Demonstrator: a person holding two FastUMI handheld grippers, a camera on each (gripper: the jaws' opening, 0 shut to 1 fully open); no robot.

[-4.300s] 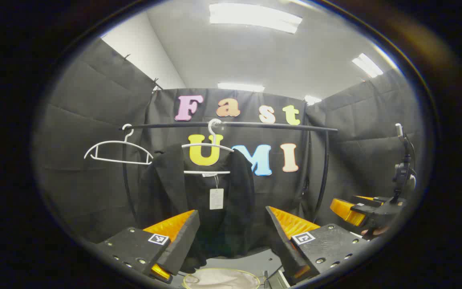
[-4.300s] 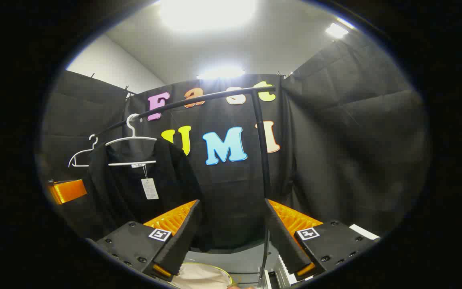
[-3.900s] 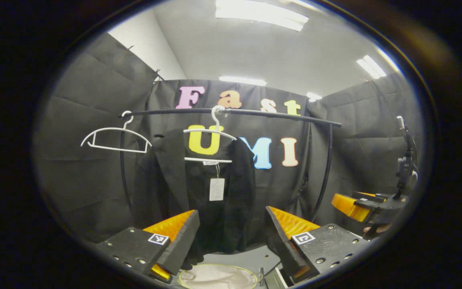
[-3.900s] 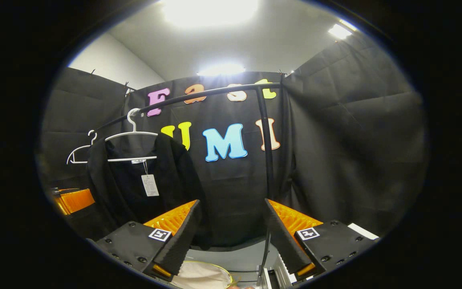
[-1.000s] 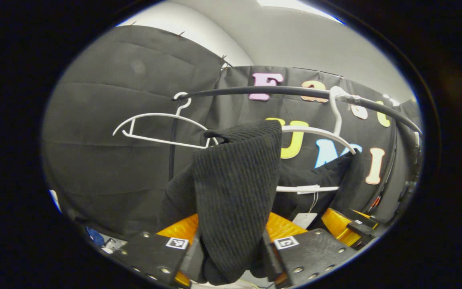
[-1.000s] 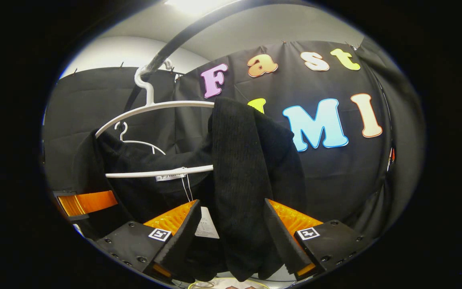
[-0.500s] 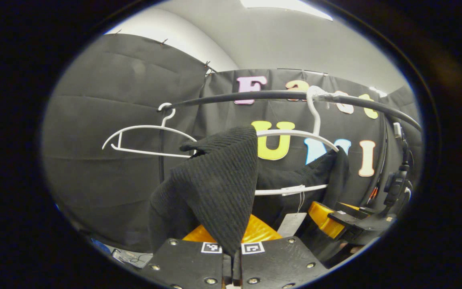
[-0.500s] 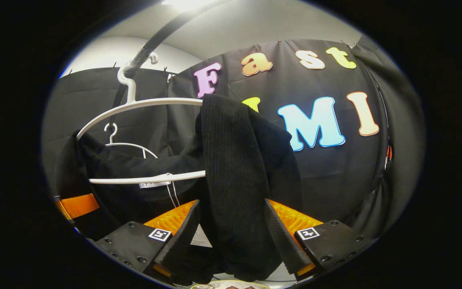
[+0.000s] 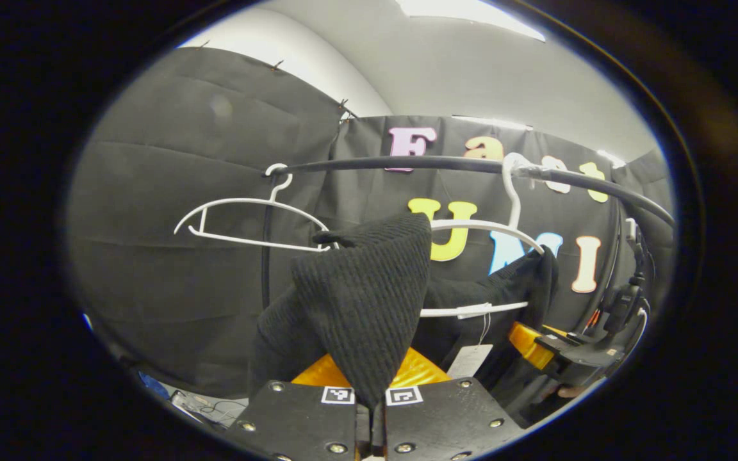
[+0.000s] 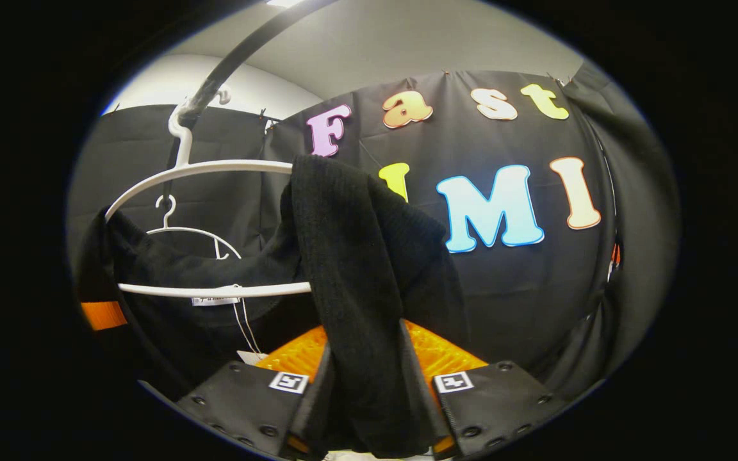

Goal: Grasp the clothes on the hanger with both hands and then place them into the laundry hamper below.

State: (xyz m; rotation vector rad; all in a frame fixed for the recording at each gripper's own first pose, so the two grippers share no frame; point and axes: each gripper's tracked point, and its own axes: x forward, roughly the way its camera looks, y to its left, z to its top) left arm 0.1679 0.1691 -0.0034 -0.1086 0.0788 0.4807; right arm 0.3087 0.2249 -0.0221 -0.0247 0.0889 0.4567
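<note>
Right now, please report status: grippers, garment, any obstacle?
Left gripper shut on black garment. Right gripper closing around it, grip unconfirmed. Garment on white hanger, hooked over rail.

left gripper view: rides on left tongs (image 9: 371, 419), faces up and forward, close under the garment (image 9: 359, 307) on its hanger (image 9: 491, 225) | right gripper view: rides on right tongs (image 10: 361, 400), faces up, close | shared: garment (image 10: 356, 275), hanger (image 10: 209, 169), rail (image 9: 407, 164), second hanger (image 9: 247, 218)

Black ribbed-knit clothes (image 9: 362, 314) drape a white hanger (image 9: 484, 227); at nine o'clock a second white hanger (image 9: 247, 221); black rail (image 9: 407, 164); white tag (image 9: 469, 360).
</note>
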